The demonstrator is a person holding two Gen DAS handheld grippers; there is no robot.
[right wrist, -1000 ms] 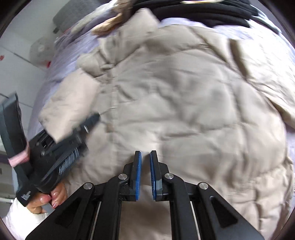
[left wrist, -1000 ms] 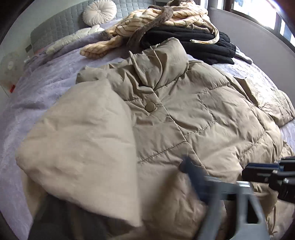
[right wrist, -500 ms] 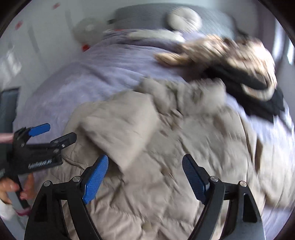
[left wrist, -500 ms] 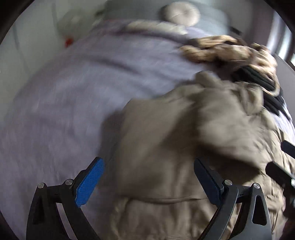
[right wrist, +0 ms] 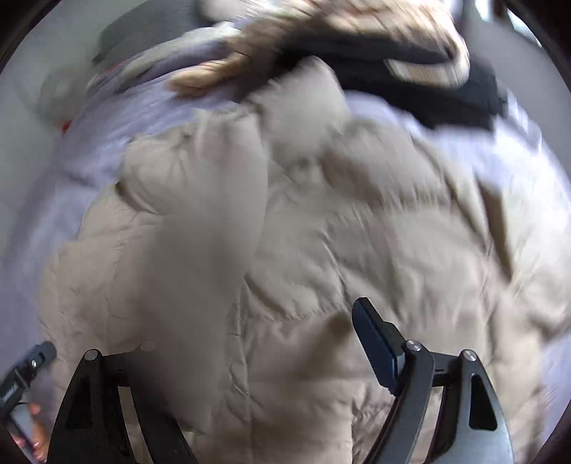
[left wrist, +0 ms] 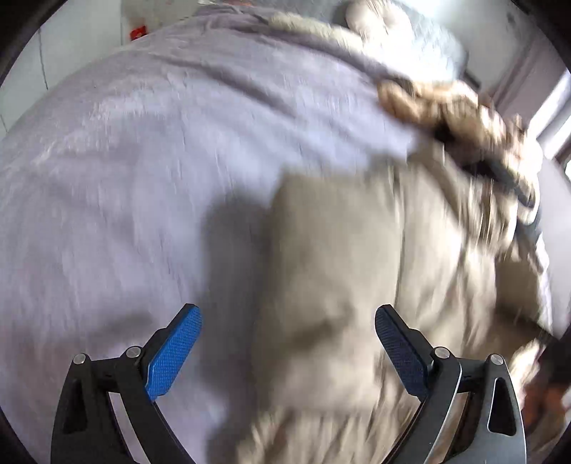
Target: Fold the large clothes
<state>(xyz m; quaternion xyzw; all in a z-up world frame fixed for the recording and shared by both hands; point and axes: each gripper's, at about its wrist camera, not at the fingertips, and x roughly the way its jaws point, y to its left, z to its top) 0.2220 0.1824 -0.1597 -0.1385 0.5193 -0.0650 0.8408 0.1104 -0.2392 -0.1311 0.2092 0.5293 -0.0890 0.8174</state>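
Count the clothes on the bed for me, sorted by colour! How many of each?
Beige puffy quilted jacket, spread on the lilac bedspread: 1
Tan striped knit garment, in the pile behind it: 1
Black clothes, under the striped one, too blurred to split, counted as one heap: 1
Total: 3

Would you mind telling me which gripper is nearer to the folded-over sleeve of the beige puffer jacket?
Right. The right gripper hangs open with the sleeve rising between its fingers; the left gripper hovers open over the jacket's edge.
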